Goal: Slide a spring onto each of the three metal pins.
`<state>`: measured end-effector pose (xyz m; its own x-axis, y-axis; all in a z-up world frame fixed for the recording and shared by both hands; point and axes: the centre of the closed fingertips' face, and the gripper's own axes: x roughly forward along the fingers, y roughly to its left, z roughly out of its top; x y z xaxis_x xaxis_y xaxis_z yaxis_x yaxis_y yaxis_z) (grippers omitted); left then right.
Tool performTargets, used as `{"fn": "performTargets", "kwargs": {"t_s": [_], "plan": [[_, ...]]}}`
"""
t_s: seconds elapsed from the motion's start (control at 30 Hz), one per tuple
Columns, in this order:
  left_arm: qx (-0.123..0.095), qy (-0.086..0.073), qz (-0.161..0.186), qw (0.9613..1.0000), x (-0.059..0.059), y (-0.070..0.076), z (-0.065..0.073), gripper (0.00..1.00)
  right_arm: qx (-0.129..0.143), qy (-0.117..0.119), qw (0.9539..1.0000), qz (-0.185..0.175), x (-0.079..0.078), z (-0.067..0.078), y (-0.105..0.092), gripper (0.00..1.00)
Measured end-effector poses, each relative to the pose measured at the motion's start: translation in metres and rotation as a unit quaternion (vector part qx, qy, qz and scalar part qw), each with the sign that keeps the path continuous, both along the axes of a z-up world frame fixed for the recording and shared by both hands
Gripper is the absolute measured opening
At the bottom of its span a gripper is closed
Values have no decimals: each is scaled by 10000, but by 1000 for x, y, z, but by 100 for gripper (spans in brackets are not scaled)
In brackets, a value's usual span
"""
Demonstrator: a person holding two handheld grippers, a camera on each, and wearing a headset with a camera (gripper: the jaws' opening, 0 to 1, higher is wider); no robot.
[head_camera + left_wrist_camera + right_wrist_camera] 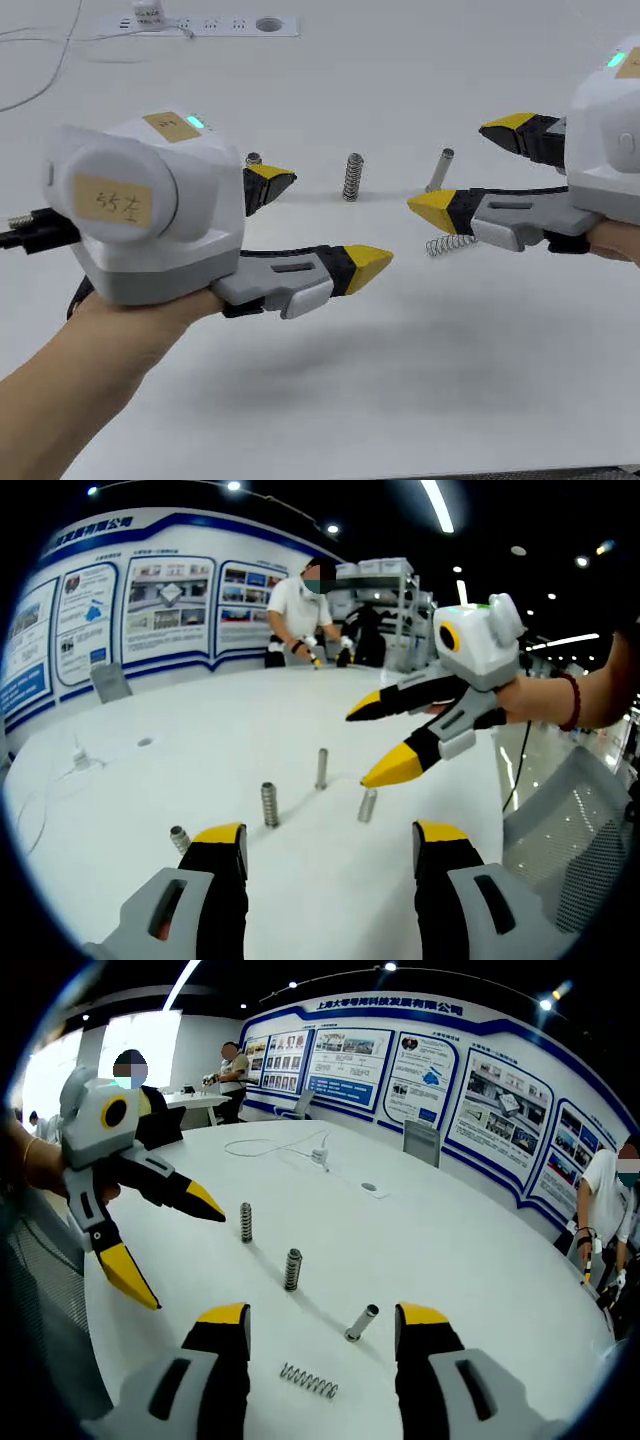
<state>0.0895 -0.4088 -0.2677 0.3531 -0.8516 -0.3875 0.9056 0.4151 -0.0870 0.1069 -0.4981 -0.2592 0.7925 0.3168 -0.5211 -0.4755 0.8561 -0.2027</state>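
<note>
A white table [400, 380] fills the scene, with a white power strip [200, 24] at its far edge. Blue and white wall panels [420, 1065] and a person [296, 610] stand in the background. Three metal pins stand in a row on the table. The left pin [253, 158] wears a spring and is partly hidden behind the upper jaw of the left gripper [320, 218] in the head view. The middle pin [352, 177] also wears a spring and stands in plain sight between the two grippers. The right pin [440, 170] is bare and looks tilted. A loose spring [452, 244] lies flat on the table just in front of the bare pin; its right end runs under the lower jaw of the right gripper [470, 165] in the head view. In the right gripper view this spring lies between the jaws, untouched. Both grippers hover above the table with jaws spread wide, released, grasping nothing. Their yellow tips point toward each other across the row of pins.
</note>
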Motion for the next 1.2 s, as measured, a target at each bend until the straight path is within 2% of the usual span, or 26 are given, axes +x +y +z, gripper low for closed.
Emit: {"fn": "performTargets", "kwargs": {"t_s": [0.33, 0.57, 0.63, 0.77, 1.0, 1.07, 1.13, 1.2], "plan": [[148, 37, -224, 9996, -7, -19, -14, 61, 77, 85, 9998, -134, -10, -4, -21, 60], [147, 28, -436, 9989, -6, -42, -20, 55, 141, 131, 9997, -140, -20, -7, -31, 60], [202, -12, -509, 9985, -6, -49, -23, 53, 179, 140, 9995, -201, -22, -9, -36, 60], [302, 24, -630, 9976, -7, -60, -31, 50, 285, 129, 9993, -225, -26, -8, -41, 60], [519, 68, -783, 9956, -7, -75, -47, 43, 228, 148, 9994, -223, -31, -12, -48, 59], [534, 97, -816, 9952, -6, -79, -51, 42, 217, 152, 9994, -233, -32, -13, -49, 59], [503, 206, -835, 9950, -6, -83, -54, 40, 135, 151, 9995, -234, -33, -15, -51, 58], [512, 193, -860, 9948, -5, -87, -56, 38, 82, 149, 9996, -236, -34, -17, -52, 57]]}}
